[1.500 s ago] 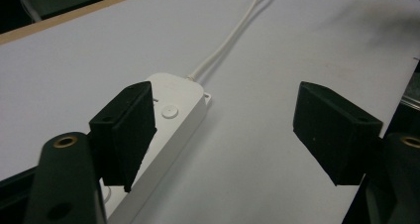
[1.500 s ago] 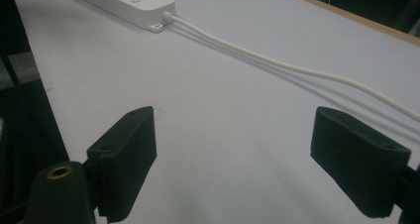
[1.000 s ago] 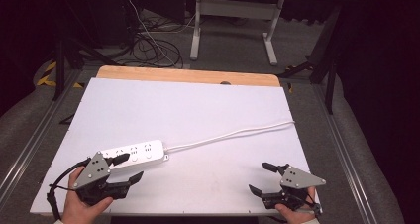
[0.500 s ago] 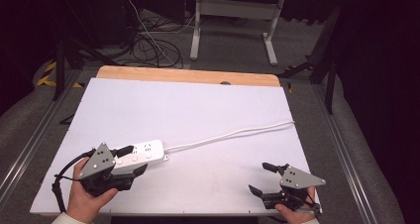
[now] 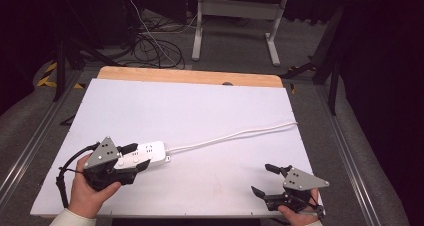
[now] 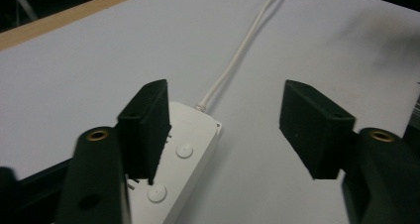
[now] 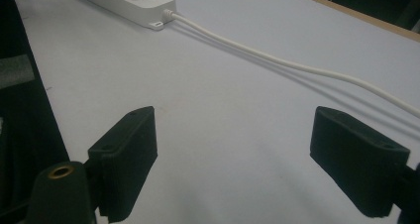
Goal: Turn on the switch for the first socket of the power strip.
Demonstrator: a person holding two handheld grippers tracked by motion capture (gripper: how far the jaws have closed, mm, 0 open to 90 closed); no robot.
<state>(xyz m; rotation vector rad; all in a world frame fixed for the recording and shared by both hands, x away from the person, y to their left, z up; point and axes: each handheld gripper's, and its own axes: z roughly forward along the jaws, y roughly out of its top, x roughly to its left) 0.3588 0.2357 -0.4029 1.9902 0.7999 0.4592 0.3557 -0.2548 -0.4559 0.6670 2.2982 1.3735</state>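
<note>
Under the left gripper point(image 6: 225, 130), jaws spread wide, lies a smooth white plastic power strip point(image 6: 173, 177), one jaw over its top. Its round white cord point(image 5: 235, 135) runs away. The right gripper point(image 5: 269, 181) gapes empty, well apart.

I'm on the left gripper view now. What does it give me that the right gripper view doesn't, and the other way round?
Left gripper view: two round buttons on the white plastic power strip, with one black jaw of the open left gripper over its near end. Right gripper view: the open right gripper over bare white table, strip far off. Both: the strip's white cable.
</note>
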